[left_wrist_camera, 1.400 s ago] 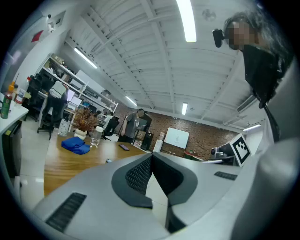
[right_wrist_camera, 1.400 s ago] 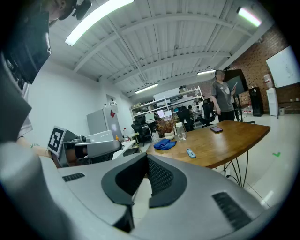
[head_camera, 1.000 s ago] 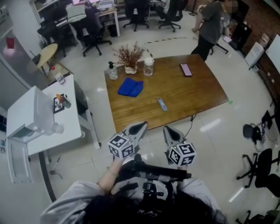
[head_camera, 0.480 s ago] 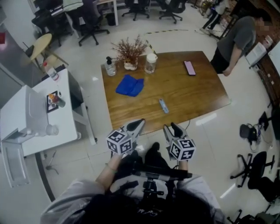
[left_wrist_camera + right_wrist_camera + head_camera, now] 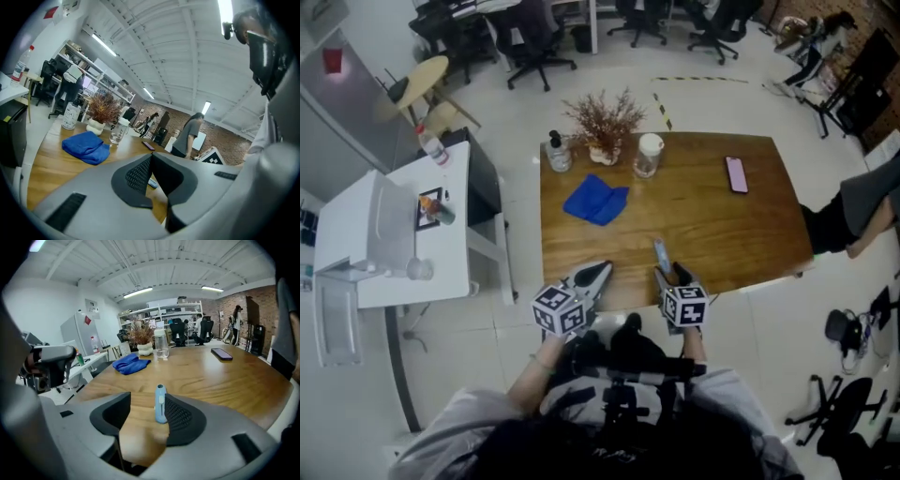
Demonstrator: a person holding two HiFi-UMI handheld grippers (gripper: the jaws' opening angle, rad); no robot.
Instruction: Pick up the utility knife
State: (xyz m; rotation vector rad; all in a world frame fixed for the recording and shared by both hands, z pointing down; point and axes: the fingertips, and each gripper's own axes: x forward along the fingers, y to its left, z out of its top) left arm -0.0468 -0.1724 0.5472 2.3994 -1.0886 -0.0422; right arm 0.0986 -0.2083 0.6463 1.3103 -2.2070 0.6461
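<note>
The utility knife [image 5: 661, 253] is a slim light-blue tool lying on the wooden table [image 5: 712, 225] near its front edge. In the right gripper view the knife [image 5: 160, 403] lies between my right gripper's [image 5: 147, 404] jaws, close beside the right pad [image 5: 180, 416]. Those jaws are opening, and no pad presses on the knife. In the head view my right gripper [image 5: 673, 275] hangs over the front edge just behind the knife. My left gripper [image 5: 598, 272] is at the same edge further left, its jaws [image 5: 151, 157] together with nothing in them.
A blue cloth [image 5: 596, 202], a dried plant in a vase [image 5: 605, 127], a pump bottle [image 5: 559, 152], a glass jar [image 5: 648, 155] and a phone [image 5: 737, 173] lie further back. A person [image 5: 862, 211] leans at the table's right end. A white side table [image 5: 450, 234] stands left.
Both grippers have come forward and down to the table's front edge. My right gripper's jaws have opened around the knife. The person at the right has moved along the table.
</note>
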